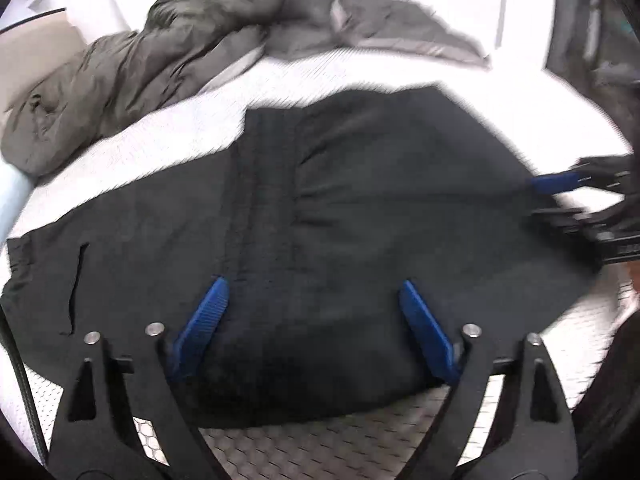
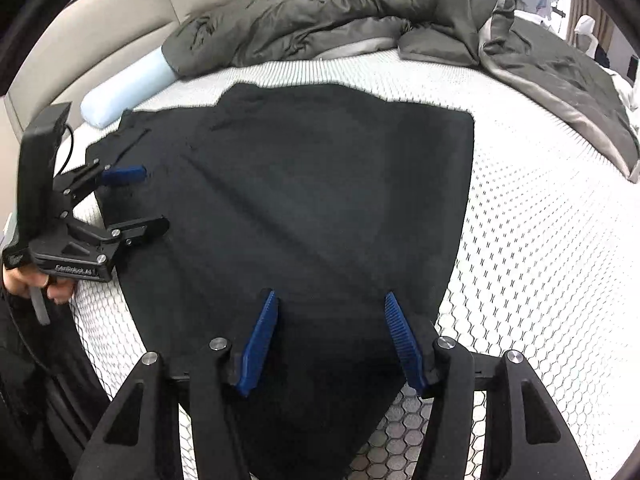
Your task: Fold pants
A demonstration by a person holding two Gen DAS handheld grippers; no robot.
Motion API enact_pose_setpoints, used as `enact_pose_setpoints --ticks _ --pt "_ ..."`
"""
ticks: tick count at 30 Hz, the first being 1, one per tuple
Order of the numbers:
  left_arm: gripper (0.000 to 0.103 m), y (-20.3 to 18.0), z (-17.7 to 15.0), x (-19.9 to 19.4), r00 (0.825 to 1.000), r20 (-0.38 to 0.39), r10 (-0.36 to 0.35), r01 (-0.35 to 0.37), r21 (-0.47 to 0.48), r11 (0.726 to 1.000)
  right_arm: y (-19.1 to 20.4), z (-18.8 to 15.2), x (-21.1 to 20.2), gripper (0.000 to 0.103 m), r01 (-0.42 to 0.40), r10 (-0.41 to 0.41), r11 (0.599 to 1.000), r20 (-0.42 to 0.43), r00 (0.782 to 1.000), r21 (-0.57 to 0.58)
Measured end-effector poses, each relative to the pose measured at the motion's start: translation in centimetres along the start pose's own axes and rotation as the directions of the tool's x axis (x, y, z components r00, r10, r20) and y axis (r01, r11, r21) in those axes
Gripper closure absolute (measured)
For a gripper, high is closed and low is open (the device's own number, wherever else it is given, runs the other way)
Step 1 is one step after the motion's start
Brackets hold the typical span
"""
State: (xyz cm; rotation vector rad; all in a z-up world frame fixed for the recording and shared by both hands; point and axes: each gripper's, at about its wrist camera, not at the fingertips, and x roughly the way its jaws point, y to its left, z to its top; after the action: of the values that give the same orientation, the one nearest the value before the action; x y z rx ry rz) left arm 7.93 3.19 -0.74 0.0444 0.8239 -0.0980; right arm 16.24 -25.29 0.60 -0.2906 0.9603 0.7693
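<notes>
Black pants (image 1: 320, 220) lie flat on the white mattress (image 1: 180, 128), folded over on themselves; a pocket slit shows at the left. They also fill the middle of the right wrist view (image 2: 320, 200). My left gripper (image 1: 314, 292) is open, its blue pads spread just above the near edge of the pants; it also shows at the left of the right wrist view (image 2: 138, 198). My right gripper (image 2: 330, 300) is open over the near part of the pants; in the left wrist view it sits at the right edge (image 1: 552, 196) of the fabric. Neither holds cloth.
A crumpled olive-grey duvet (image 2: 360, 12) lies across the far side of the mattress (image 2: 540, 240). A pale blue bolster (image 2: 124, 88) rests at the far left by the beige headboard (image 2: 100, 20). The person's hand (image 2: 40, 280) grips the left tool.
</notes>
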Motion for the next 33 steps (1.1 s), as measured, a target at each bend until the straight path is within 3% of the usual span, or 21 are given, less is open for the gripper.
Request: enact_pose_setpoints --ticks 2,4,8,10,11,15,18,22,24,26,30,33 --pt "0.017 -0.4 0.7 -1.6 0.993 0.056 -0.100 0.101 -0.009 0.995 0.4 0.8 -0.6 0.045 -0.013 0.013 1.000 0.034 0.999 0.003" --pt "0.017 -1.0 1.9 -2.0 0.988 0.059 -0.139 0.140 -0.004 0.990 0.6 1.8 -0.4 0.043 -0.005 0.005 1.000 0.038 0.999 -0.003" --pt "0.018 -2.5 5.3 1.6 0.995 -0.026 -0.094 0.096 0.087 0.992 0.7 4.2 1.6 0.043 0.008 -0.008 1.000 0.022 1.000 -0.017" --pt "0.034 -2.4 5.9 5.2 0.989 -0.132 -0.073 0.088 0.117 0.989 1.0 4.8 3.2 0.047 0.031 -0.031 0.999 -0.010 0.999 -0.039" --pt "0.038 -2.1 5.7 6.0 0.987 -0.148 -0.062 0.080 0.119 0.990 1.0 4.8 4.7 0.051 0.058 -0.062 0.997 -0.059 0.996 -0.058" --pt "0.053 -0.1 5.3 5.4 0.986 -0.120 -0.114 0.128 0.110 0.986 -0.4 4.3 5.4 0.052 0.118 -0.124 0.990 -0.087 0.988 -0.074" --pt "0.053 2.2 4.8 4.9 0.992 -0.111 -0.064 0.069 0.044 0.997 -2.4 3.8 4.4 0.052 0.200 -0.203 0.979 -0.092 0.975 -0.046" --pt "0.053 3.0 5.1 3.3 0.994 -0.087 -0.070 0.070 -0.003 0.998 -3.3 3.7 2.9 0.052 0.162 -0.161 0.987 -0.044 0.986 0.002" --pt "0.051 2.5 6.1 1.9 0.996 -0.020 -0.089 0.090 0.015 0.996 -2.7 4.4 2.1 0.052 0.111 -0.111 0.994 0.001 0.994 0.008" --pt "0.048 1.3 7.7 2.2 0.998 -0.003 -0.067 0.067 0.048 0.997 -1.9 5.7 2.2 0.052 0.065 -0.065 0.998 0.035 0.997 -0.001" --pt "0.049 0.0 10.0 6.7 0.991 -0.091 -0.095 0.100 0.050 0.994 -1.1 8.4 5.2 0.052 0.053 -0.053 0.998 -0.001 0.999 -0.029" --pt "0.061 0.8 9.9 9.2 0.986 -0.140 -0.088 0.097 0.056 0.994 -1.0 9.3 8.3 0.052 0.053 -0.059 0.996 -0.081 0.995 -0.069"
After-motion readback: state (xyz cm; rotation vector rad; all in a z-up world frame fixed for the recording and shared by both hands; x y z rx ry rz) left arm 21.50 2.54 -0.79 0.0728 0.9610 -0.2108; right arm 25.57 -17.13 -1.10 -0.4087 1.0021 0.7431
